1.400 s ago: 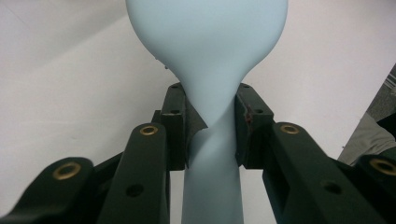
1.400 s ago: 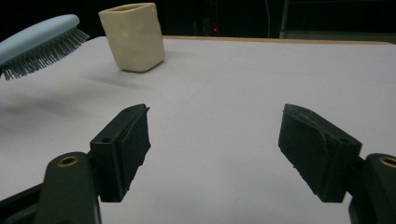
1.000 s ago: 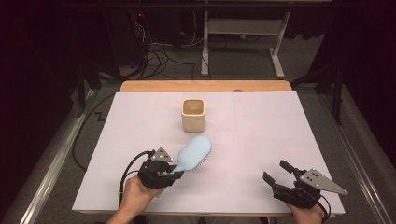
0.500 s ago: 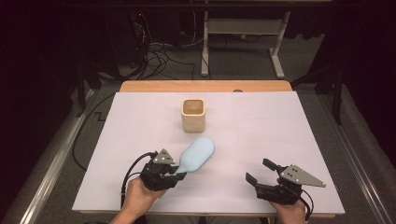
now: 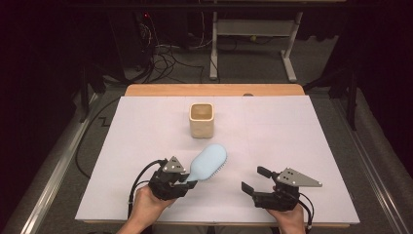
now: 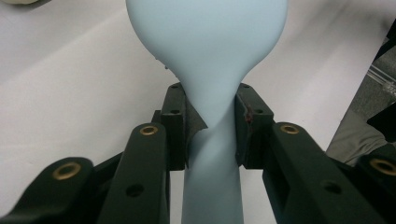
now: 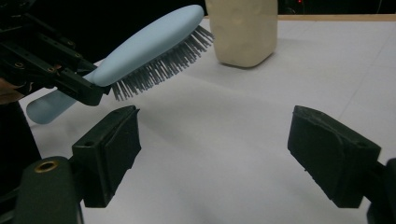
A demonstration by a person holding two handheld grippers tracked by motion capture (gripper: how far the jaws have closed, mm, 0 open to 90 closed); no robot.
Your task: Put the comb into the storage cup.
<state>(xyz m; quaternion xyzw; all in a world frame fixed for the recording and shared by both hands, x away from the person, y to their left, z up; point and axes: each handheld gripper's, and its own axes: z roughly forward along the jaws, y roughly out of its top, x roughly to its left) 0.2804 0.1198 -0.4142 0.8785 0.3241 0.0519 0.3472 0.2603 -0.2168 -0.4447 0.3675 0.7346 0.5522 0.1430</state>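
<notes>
Two handheld grippers are seen over a white-covered table (image 5: 146,126) from a camera set high on the person's side. The left gripper (image 5: 187,184) is clamped on the narrow neck of a pale blue hairbrush (image 5: 208,162), and the brush is held clear of the table surface at the near left of centre. In the left gripper view, the two black pads are pressed against either side of the neck, just below where it widens into the oval head, and the smooth back of the hairbrush (image 6: 208,56) is turned toward that camera. In the right gripper view, the brush is shown tilted, with its head raised toward the far side and its dark bristles (image 7: 163,65) pointed downward at the table, while its rounded handle end is seen low at the left edge behind the left gripper (image 7: 70,81).

The right gripper (image 5: 253,179) is held at the near right of the table, well apart from the brush, and is pointed to the left toward it. Its jaws have just been opening and are spread wide, with nothing between them but bare white table.

A cream, square-sided cup (image 5: 201,119) is stood upright beyond the brush, near the middle of the table, apart from both grippers. A strip of wooden tabletop (image 5: 214,89) is left uncovered along the far edge.
</notes>
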